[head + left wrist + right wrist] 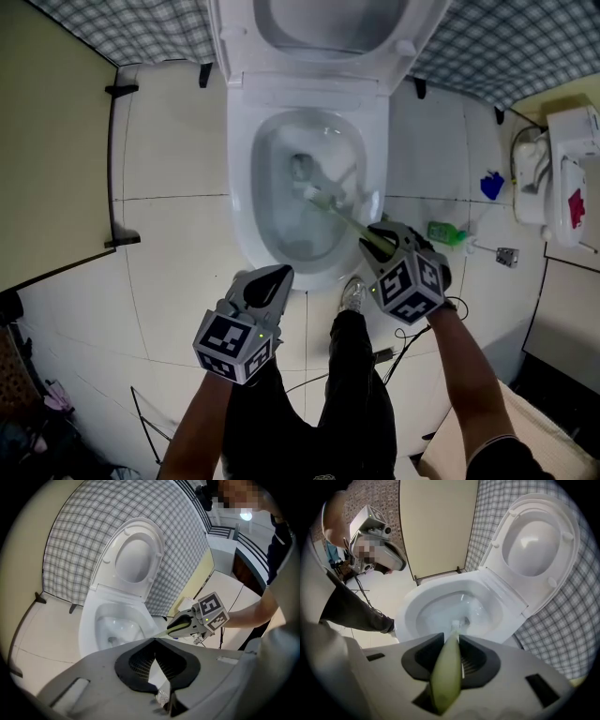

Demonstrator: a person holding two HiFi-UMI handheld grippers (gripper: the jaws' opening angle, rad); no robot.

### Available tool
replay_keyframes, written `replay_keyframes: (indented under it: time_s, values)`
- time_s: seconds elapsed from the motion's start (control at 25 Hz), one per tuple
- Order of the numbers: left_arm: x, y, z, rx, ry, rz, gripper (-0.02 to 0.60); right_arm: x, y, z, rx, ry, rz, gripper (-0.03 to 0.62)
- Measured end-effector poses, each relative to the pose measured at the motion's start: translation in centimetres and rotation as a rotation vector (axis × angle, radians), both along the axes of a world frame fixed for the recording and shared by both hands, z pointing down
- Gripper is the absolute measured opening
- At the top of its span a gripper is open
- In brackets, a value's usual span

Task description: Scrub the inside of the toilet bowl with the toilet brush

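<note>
Two tongs observed. My right tongs (pixel 453 638) are clenched on the handle of the pale green toilet brush (pixel 342 216); its bristle head is down inside the white ceramic toilet bowl (pixel 246 202). My left tongs (pixel 154 642) are closed on nothing, near the bowl's front rim.

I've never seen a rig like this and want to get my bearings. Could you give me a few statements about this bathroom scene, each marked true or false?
1. The toilet lid is raised. True.
2. The left tongs hold the toilet brush. False: the right tongs grip its green handle, and the left tongs hold nothing.
3. The brush's head is down inside the bowl. True.
4. A green bottle sits on the toilet's rim. False: it is on the floor, on the person's right of the toilet.
</note>
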State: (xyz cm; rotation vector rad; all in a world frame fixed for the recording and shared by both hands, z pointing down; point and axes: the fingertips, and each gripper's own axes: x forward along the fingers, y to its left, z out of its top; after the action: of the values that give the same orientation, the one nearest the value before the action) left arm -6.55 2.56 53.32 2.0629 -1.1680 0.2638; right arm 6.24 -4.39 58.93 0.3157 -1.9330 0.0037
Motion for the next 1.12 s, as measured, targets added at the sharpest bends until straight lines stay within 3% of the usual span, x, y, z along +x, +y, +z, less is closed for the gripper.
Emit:
replay_keyframes:
  time_s: [0.64, 1.12]
  values:
    - [-1.6, 1.1, 0.8, -0.013, 0.002, -0.045, 0.009, -4.3, -8.9, 2.1, 0.109, 0.038, -0.034, 0.115]
    - [-2.6, 1.8, 1.9, -0.041, -0.003, -0.06, 0.009, -7.8, -7.8, 4.0, 0.042, -0.059, 0.066, 0.115]
